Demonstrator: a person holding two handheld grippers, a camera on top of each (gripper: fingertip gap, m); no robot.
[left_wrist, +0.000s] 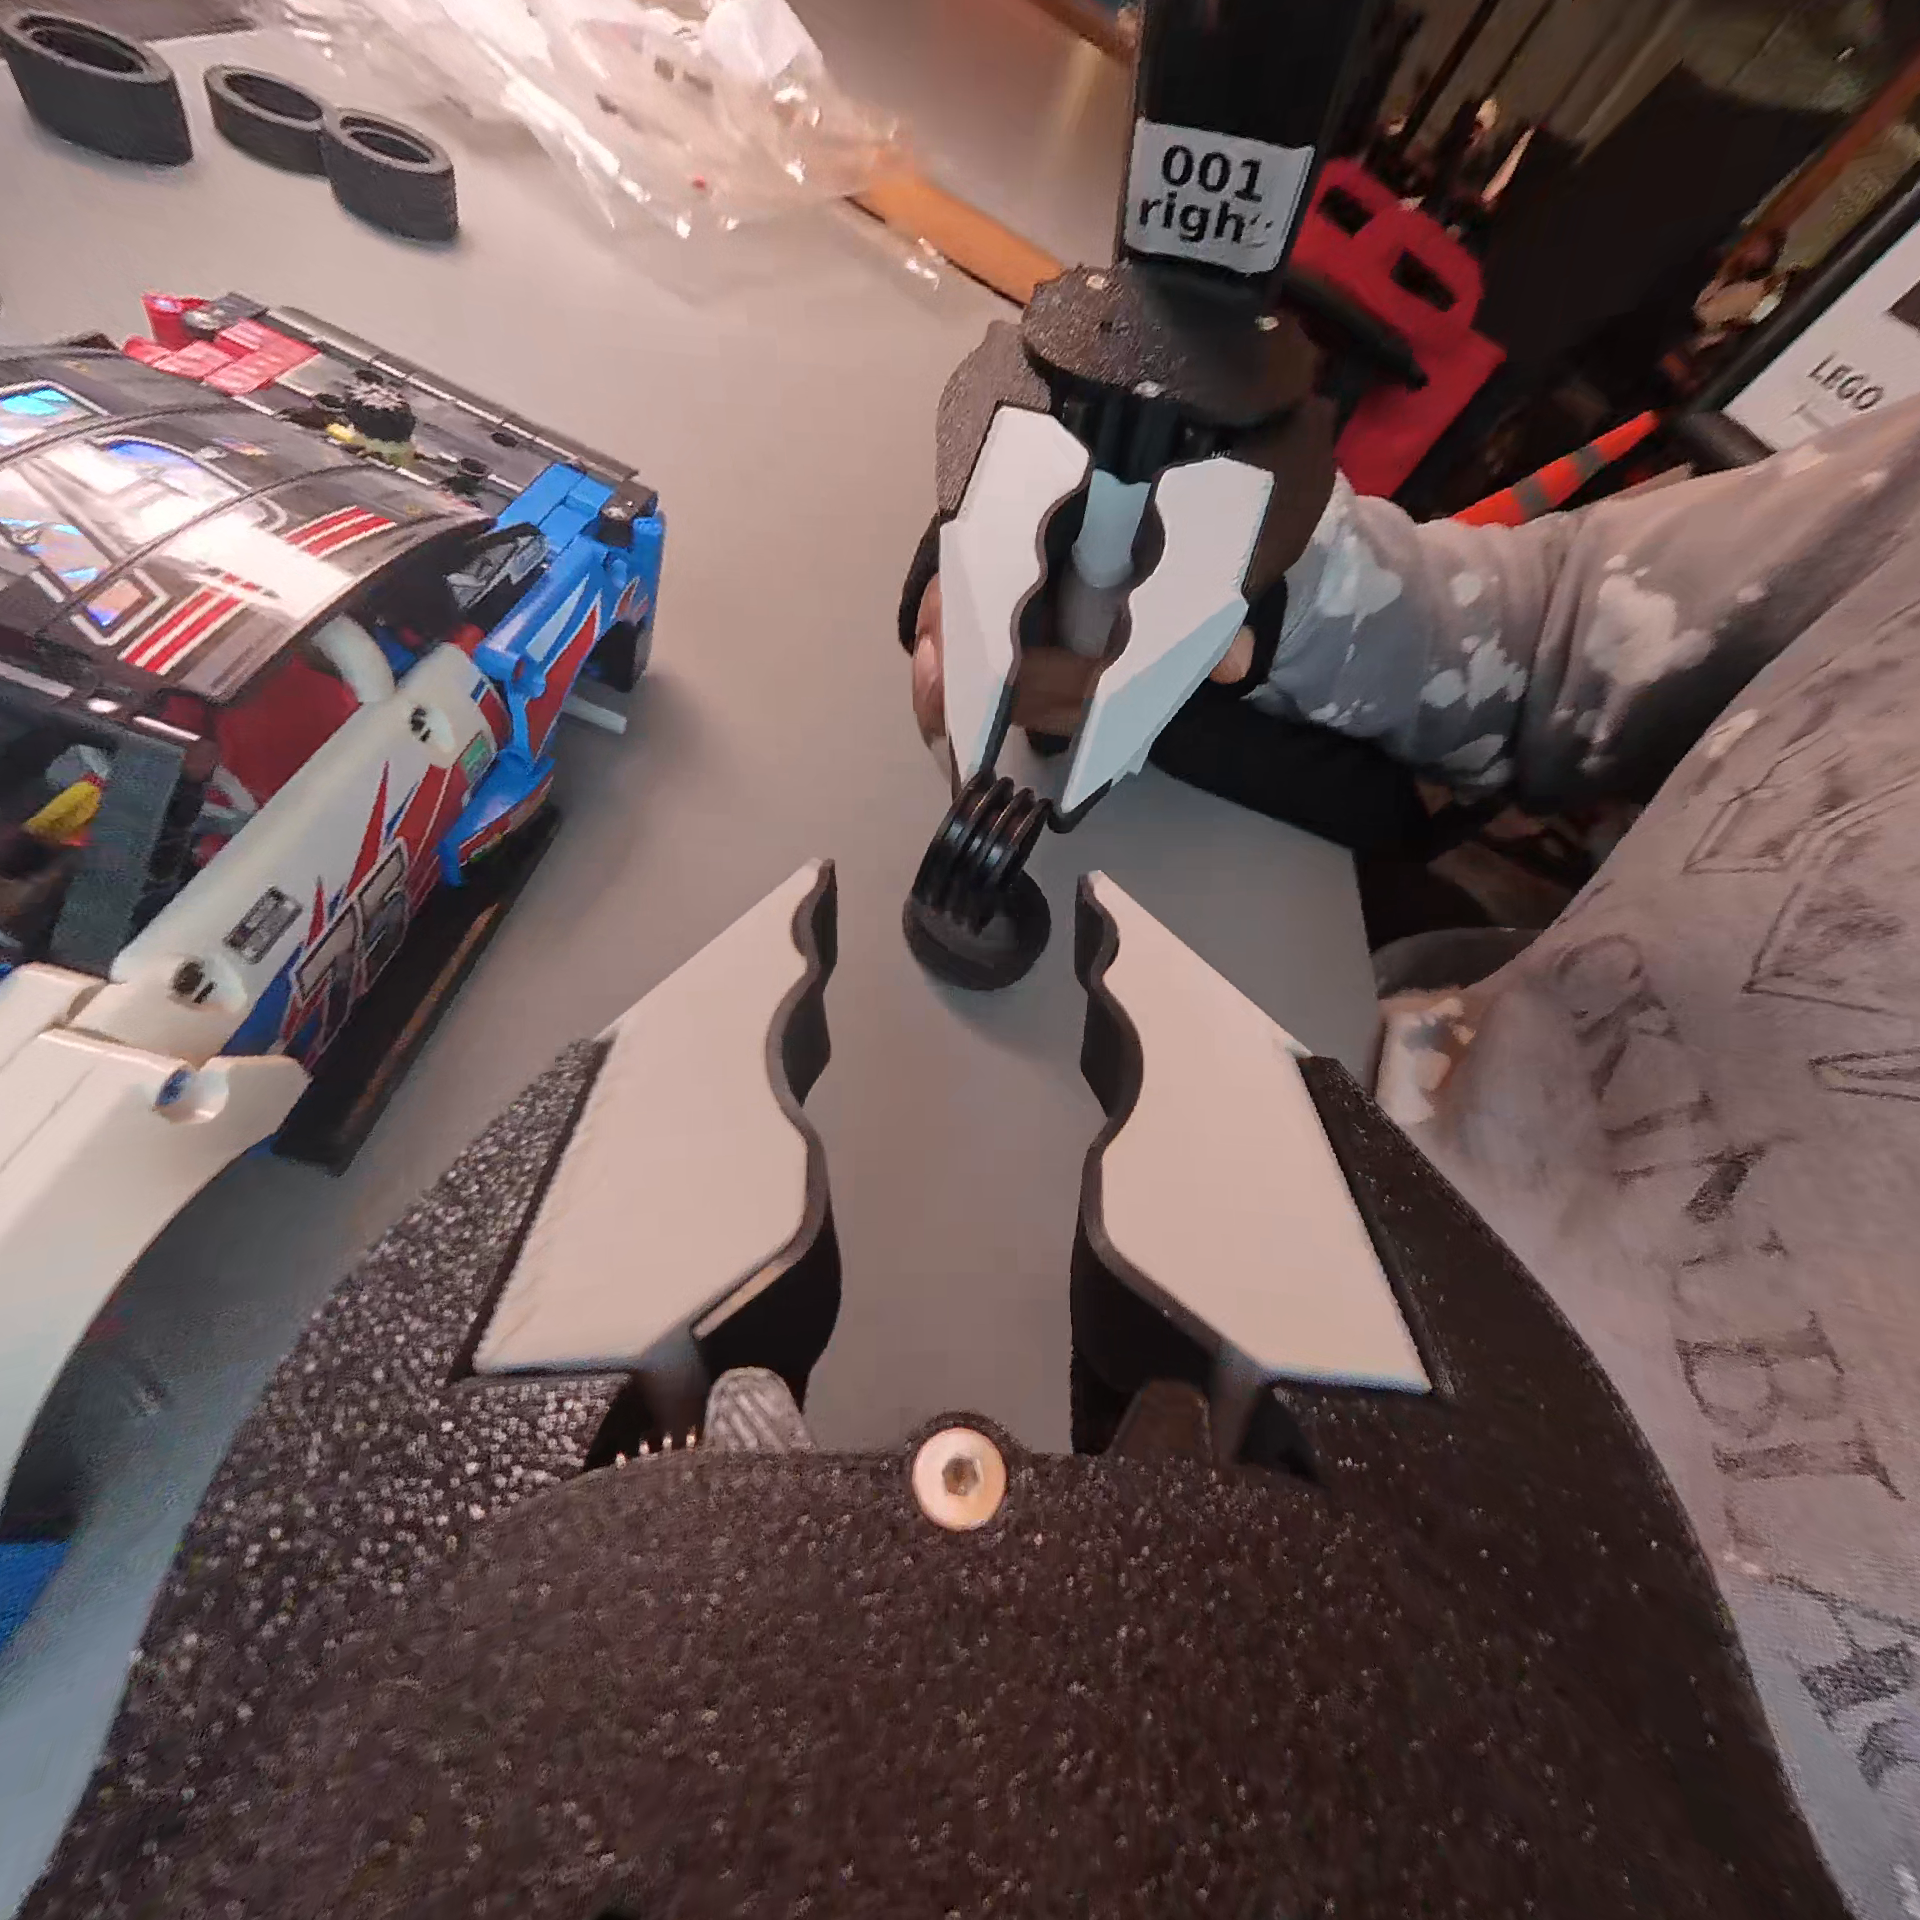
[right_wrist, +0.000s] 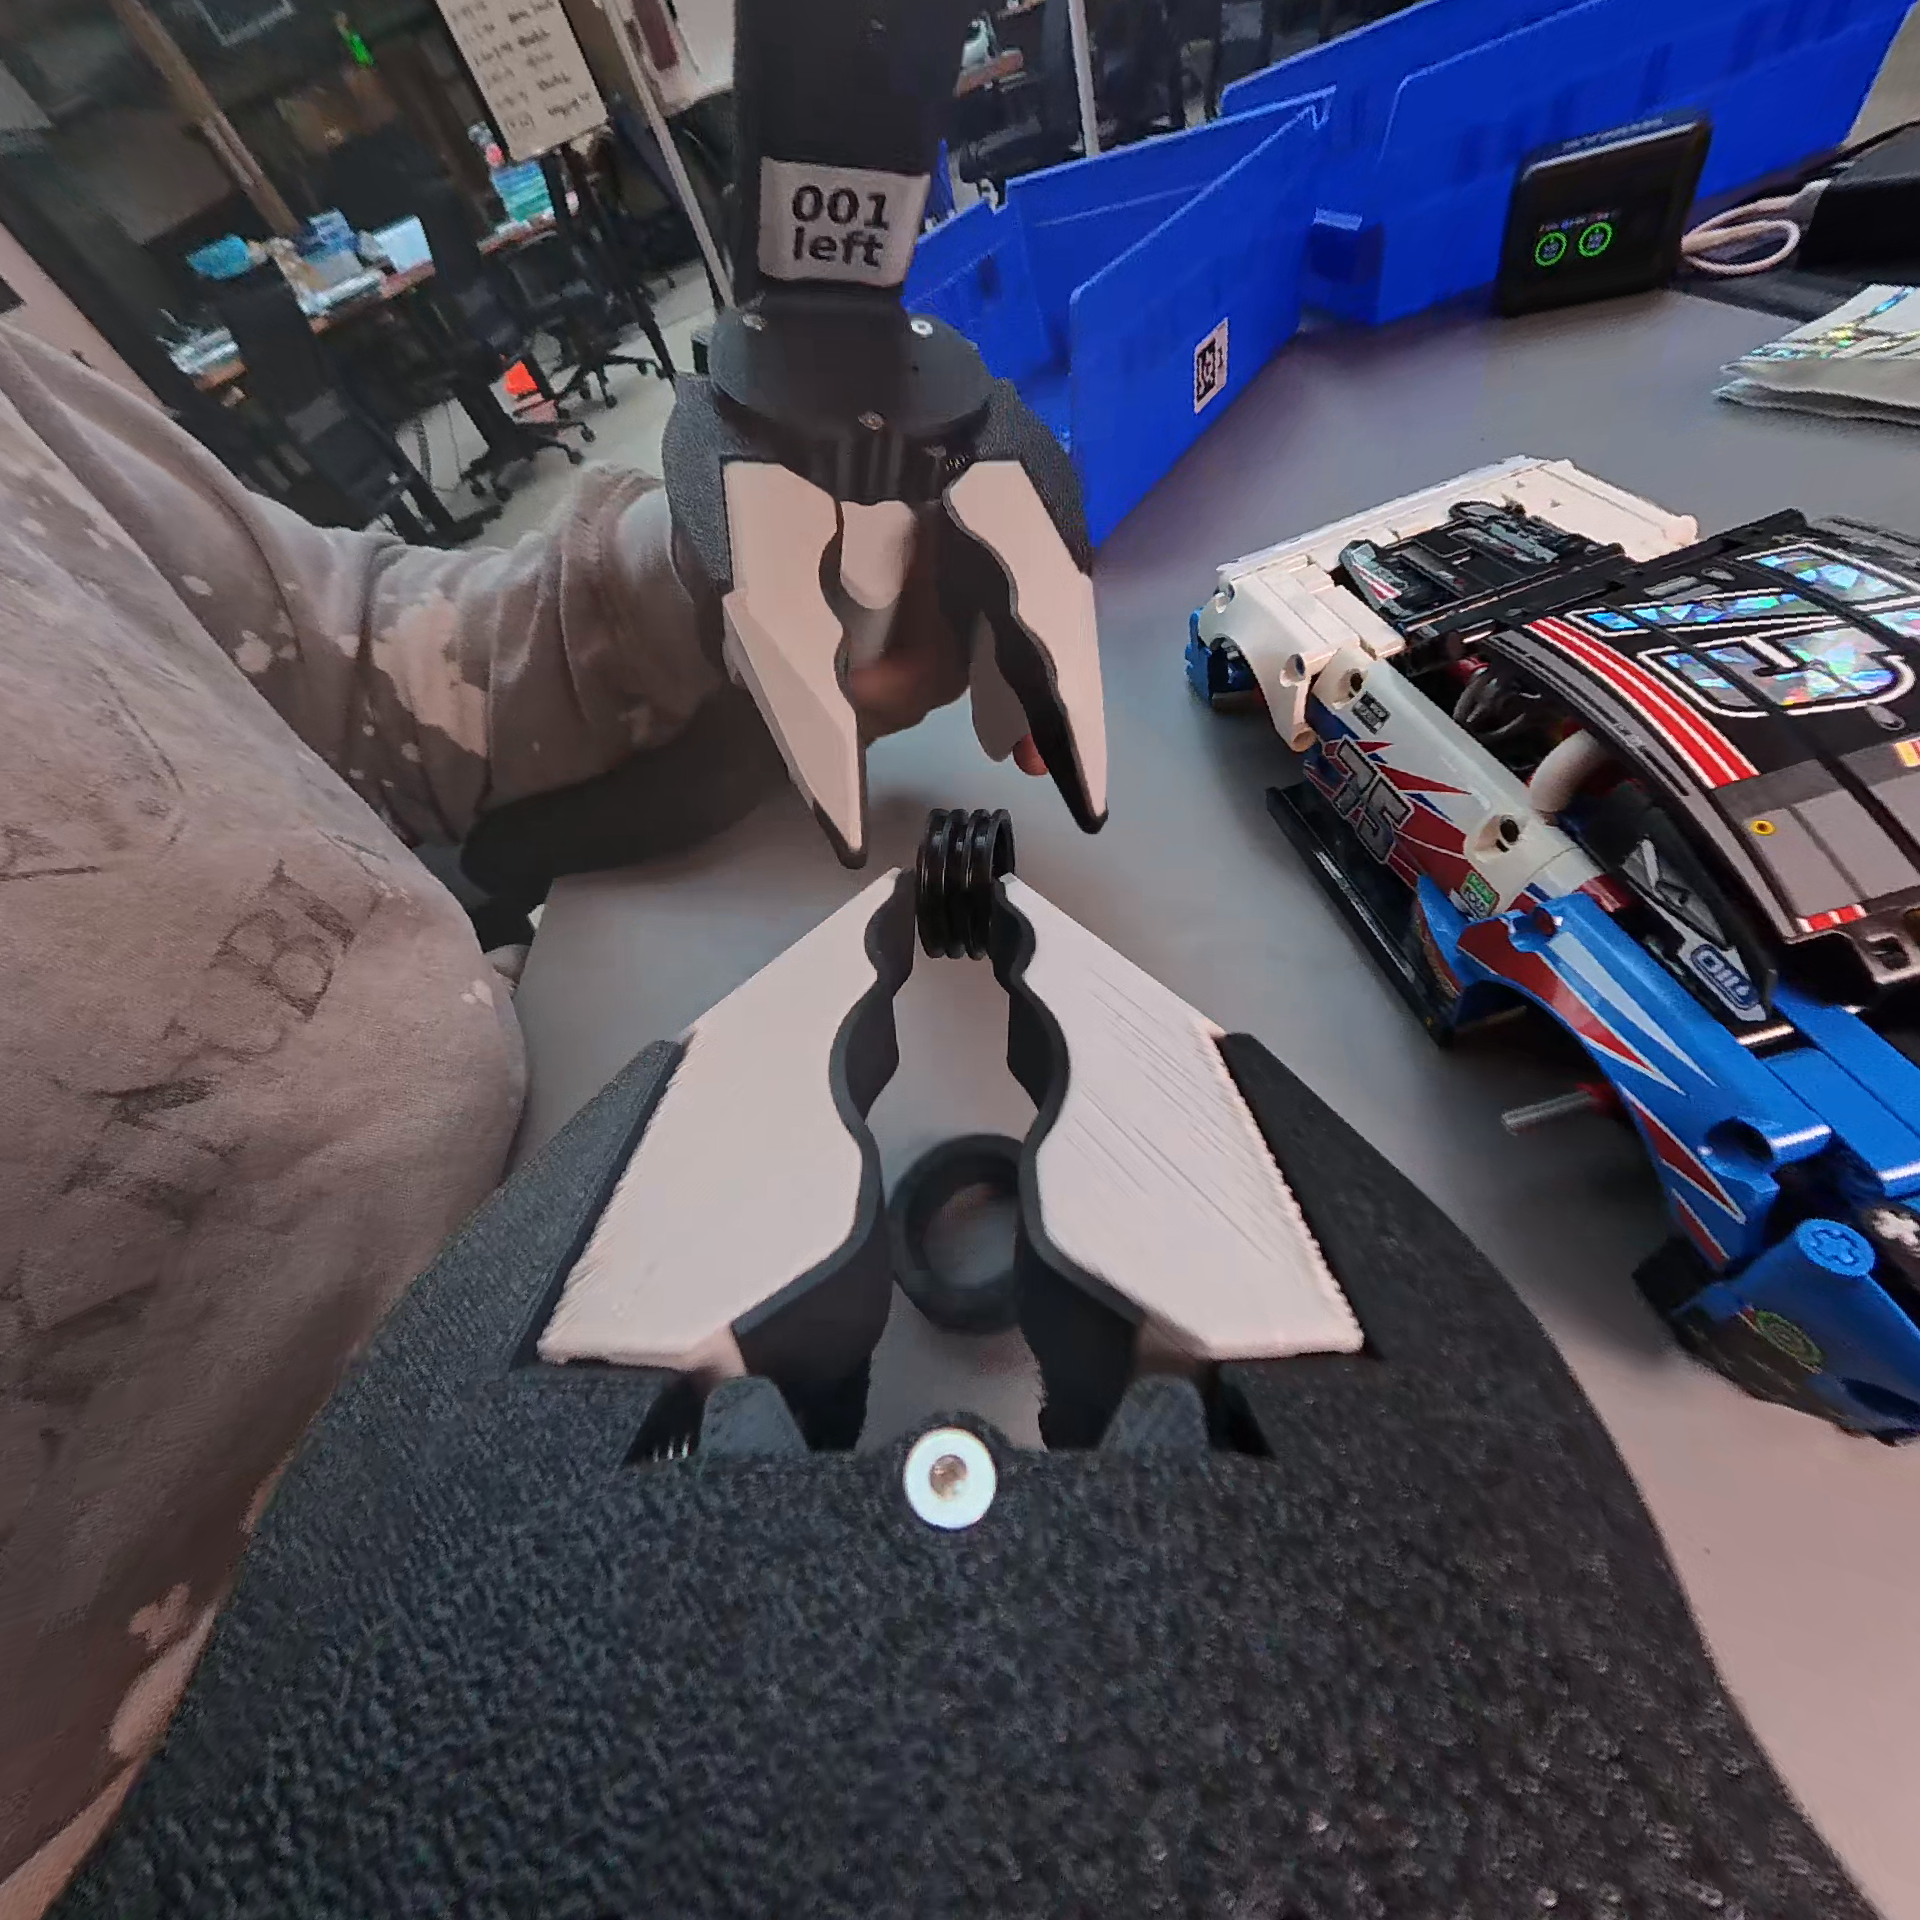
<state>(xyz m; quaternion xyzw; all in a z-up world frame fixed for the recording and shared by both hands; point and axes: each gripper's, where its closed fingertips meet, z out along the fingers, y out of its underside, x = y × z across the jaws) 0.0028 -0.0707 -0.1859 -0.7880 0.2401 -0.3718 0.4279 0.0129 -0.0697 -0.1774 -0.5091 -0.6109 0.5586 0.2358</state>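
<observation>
We take the loose tyre lying flat on the grey bench as our landmark. Right above it, the right hand-held gripper is clenched at its tips on a black ribbed wheel rim, which stands on edge with its axle running roughly level, so its round face does not yet look down into the tyre's hole. In the left wrist view the rim hangs just over the tyre, touching it or nearly so; we cannot tell which. The left hand-held gripper sits on the near side of the tyre, released, its jaws spread wide with the tyre between and just beyond the tips, holding nothing. Of our two hands, the right is the one directly over the tyre, while the left is level with it and just beside. In the right wrist view the tyre shows low between our own fingers, well under the rim. To the left of the tyre stands the toy racing car, near but apart, leaving a clear strip of bench between. Beyond the car, three more tyres and a crumpled plastic bag lie well away. On the tyre's right the bench edge comes close, with our sleeve resting there.
</observation>
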